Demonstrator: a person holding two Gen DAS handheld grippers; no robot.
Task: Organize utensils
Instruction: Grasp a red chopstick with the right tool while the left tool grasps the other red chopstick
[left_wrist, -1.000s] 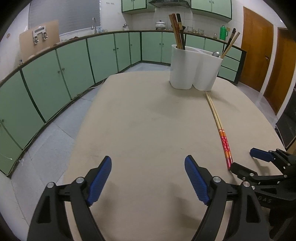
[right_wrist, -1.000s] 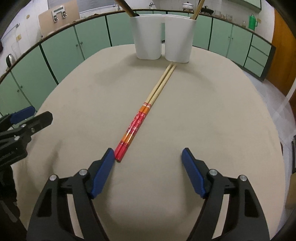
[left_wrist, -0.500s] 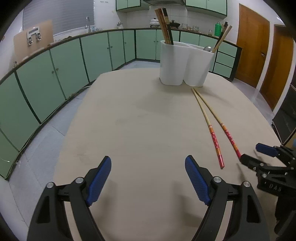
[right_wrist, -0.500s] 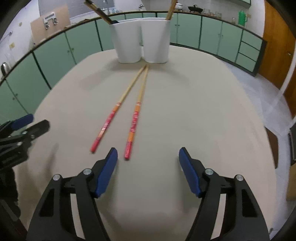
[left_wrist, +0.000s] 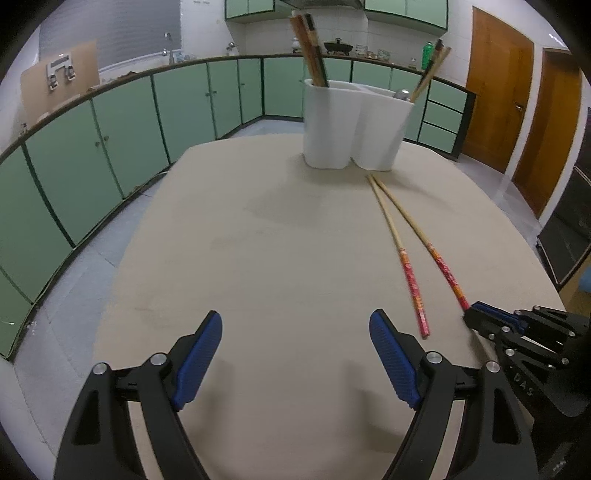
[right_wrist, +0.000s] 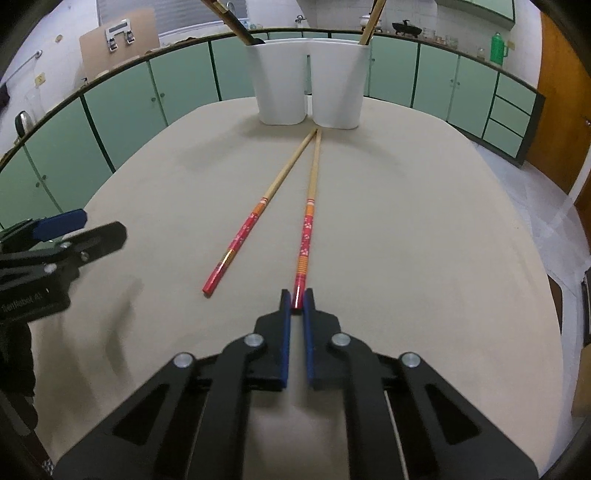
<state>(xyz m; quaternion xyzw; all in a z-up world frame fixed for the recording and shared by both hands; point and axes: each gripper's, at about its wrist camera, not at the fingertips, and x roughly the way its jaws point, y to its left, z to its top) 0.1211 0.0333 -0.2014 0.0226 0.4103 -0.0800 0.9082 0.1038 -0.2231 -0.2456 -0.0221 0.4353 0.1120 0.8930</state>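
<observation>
Your right gripper (right_wrist: 298, 301) has clamped down on the red end of one chopstick (right_wrist: 308, 221), and only the very tip sits between the pads. That is the weak spot: with so little of the stick caught, and all of its length reaching out toward the white holder (right_wrist: 308, 83), I'd expect it to pivot or slip out as you lift. Raise it slowly and keep the far end from dragging on the table (right_wrist: 424, 240).

The second chopstick (right_wrist: 255, 225) lies just to the left of the gripped one, on the side away from nothing but bare table, its red end nearer you and its pale tip almost meeting the other stick's tip just short of the holder. If the held stick swings sideways it could knock this one and roll it farther off.

Your left gripper (left_wrist: 295, 354) hangs with its jaws wide apart and nothing in them, well back from the holder and left of both sticks. Watch that it does not sweep into the loose stick when you move.

At the holder itself, both visible cups already carry upright utensils (left_wrist: 308, 48). Bringing a long stick in at a shallow angle risks hitting the rim or those handles, and a hard bump might tip the holder, so come in steep from above.
</observation>
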